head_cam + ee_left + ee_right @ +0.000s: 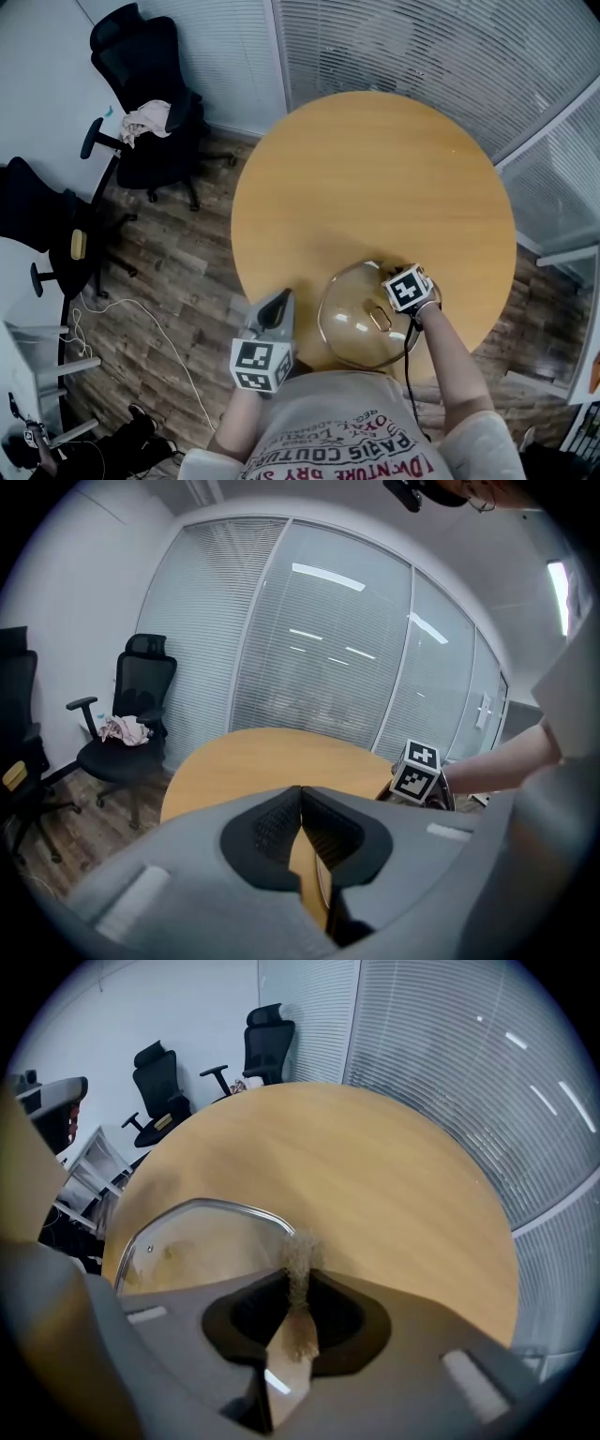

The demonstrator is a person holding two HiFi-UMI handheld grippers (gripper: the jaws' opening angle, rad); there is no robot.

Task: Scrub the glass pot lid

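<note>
The glass pot lid (359, 326) is lying flat on the round wooden table (375, 178), at the table's edge nearest the person, with its metal rim and small handle (380, 319) showing. The right gripper (300, 1274) is hanging over the side of the lid that faces the table's centre, and its jaws are clamping a tan fibrous scrub pad (298, 1258). The pad's frayed end is sticking out just at the lid's rim; whether it is touching the glass cannot be made out. The left gripper (301, 799) is hovering at the same near edge of the table, beside the lid and apart from it, its jaws pressed together on nothing. Beyond the table's far left side, a black office chair (150, 94) is carrying a crumpled cloth (145, 120).
</note>
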